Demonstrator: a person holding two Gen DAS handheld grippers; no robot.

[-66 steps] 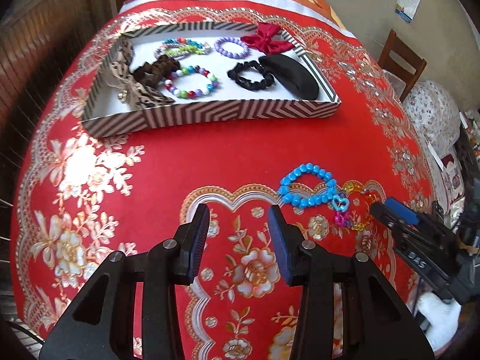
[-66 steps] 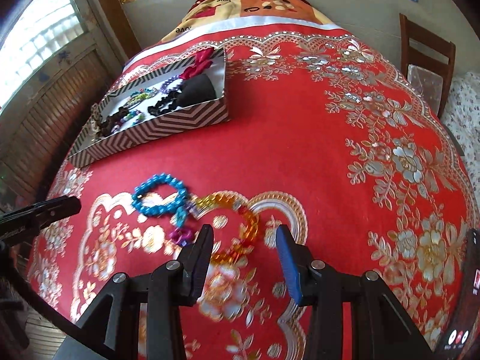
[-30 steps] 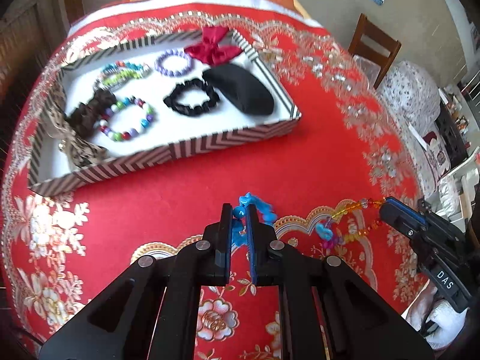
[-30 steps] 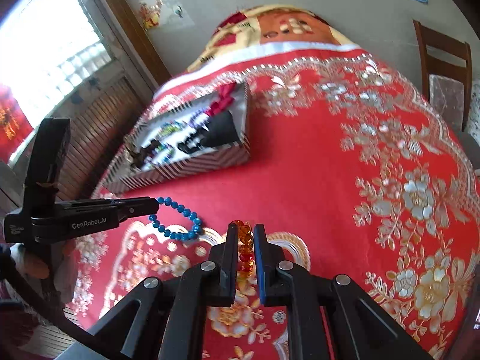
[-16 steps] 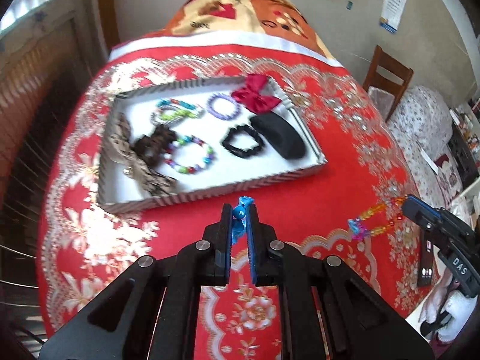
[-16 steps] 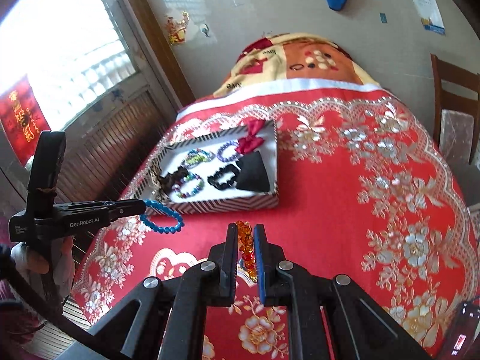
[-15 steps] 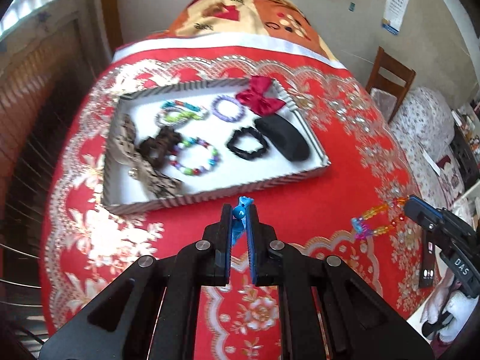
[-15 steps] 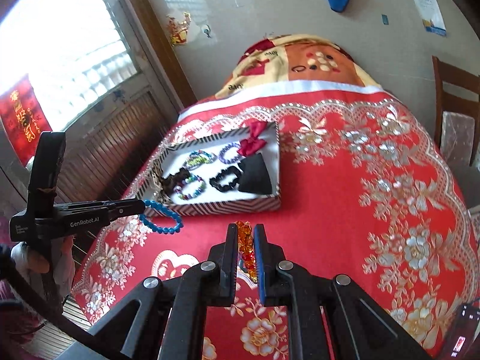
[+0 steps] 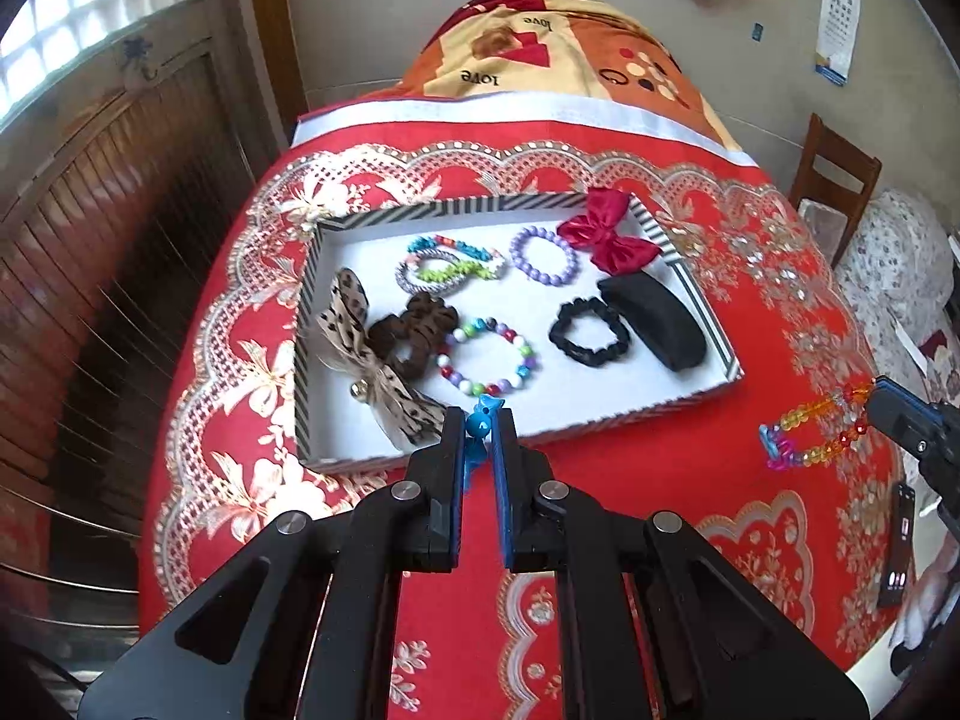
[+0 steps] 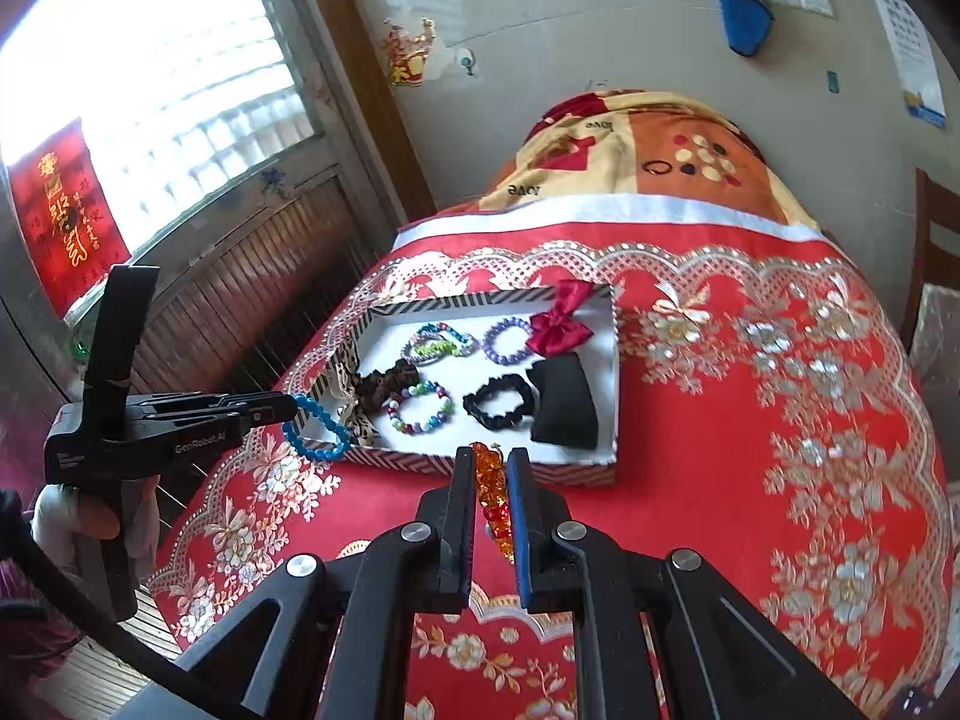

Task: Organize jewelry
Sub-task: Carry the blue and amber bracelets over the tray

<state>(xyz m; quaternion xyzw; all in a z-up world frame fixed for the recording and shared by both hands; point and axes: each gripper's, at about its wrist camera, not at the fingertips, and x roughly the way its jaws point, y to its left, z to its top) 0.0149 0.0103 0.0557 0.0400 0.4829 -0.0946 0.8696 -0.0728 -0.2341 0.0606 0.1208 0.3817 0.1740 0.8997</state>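
The left tongs (image 9: 478,420) are clamping a blue bead bracelet (image 10: 315,429), its loop hanging clear of the red-clothed bench (image 9: 630,480) just beside the near left corner of the striped tray (image 9: 600,417). The right tongs (image 10: 492,462) are pinching an orange bead bracelet (image 10: 492,495), which is dangling between and below the tips, above the cloth in front of the tray's near wall. Inside the tray are lying a red bow (image 9: 606,234), a multicoloured bead bracelet (image 9: 486,357) and a black scrunchie (image 9: 588,333)

Bright window (image 10: 150,78) left, beige wall (image 10: 570,60), wooden chair (image 9: 834,180) right, red floral tablecloth (image 9: 780,276)
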